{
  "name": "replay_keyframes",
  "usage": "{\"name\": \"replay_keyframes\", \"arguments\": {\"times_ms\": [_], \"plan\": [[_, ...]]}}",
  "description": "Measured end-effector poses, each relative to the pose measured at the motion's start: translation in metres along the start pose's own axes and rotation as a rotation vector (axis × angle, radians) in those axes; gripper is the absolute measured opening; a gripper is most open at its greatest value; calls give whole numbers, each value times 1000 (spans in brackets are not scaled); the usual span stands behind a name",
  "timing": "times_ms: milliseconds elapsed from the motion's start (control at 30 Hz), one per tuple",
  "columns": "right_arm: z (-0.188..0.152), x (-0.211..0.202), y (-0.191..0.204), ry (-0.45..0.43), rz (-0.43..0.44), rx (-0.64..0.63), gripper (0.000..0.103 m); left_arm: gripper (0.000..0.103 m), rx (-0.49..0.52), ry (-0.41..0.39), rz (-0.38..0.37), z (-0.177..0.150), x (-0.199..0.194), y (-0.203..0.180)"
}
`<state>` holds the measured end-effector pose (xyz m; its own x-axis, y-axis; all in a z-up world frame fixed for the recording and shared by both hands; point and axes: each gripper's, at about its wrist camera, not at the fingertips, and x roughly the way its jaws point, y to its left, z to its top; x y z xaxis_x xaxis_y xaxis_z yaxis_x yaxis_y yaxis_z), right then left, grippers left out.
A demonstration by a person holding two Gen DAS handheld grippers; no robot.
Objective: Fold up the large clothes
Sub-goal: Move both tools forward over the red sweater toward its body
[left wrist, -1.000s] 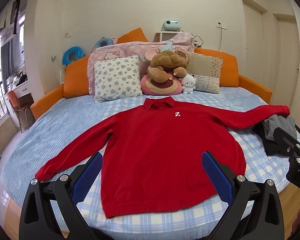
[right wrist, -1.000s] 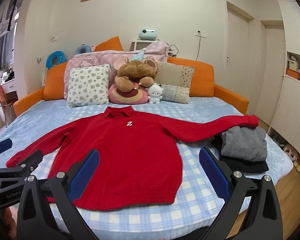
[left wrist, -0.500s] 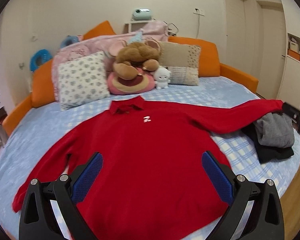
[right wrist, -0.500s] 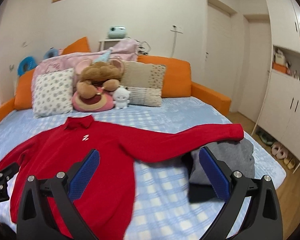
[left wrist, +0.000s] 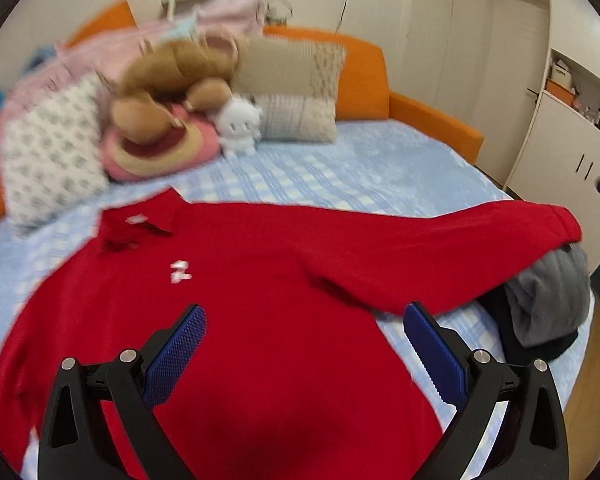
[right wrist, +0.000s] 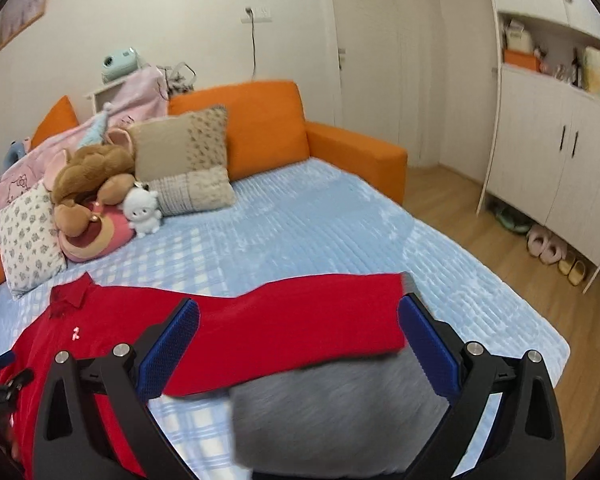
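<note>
Hovering with jaws spread wide and holding nothing: left gripper [left wrist: 304, 354] above the body of the red sweater [left wrist: 260, 320], right gripper [right wrist: 298, 344] above that sweater's outstretched sleeve [right wrist: 300, 328]. Spread flat, collar toward the pillows [right wrist: 184, 148], on the blue checked bed [right wrist: 320, 232]. Sleeve cuff draped over a grey folded garment [right wrist: 328, 412] near the bed's edge. Beyond, plush toys [right wrist: 96, 180] and orange cushions.

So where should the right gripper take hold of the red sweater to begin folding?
Grip the cuff end of the sleeve of the red sweater, coming from above. It lies stretched out over the grey clothes, raised off the bed, right between the open right gripper.
</note>
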<state>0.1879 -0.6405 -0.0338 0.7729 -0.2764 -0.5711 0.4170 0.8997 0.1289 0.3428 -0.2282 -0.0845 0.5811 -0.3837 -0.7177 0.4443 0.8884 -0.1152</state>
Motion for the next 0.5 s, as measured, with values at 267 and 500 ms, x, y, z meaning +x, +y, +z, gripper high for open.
{"name": "replay_keyframes", "arguments": {"times_ms": [267,500], "plan": [[18,75,-56,238,81,89,90,100,-352,152,-240,52,105,52],[11,117,-64,355,122,126,76,100,-350,209,-252,75,159,58]]}}
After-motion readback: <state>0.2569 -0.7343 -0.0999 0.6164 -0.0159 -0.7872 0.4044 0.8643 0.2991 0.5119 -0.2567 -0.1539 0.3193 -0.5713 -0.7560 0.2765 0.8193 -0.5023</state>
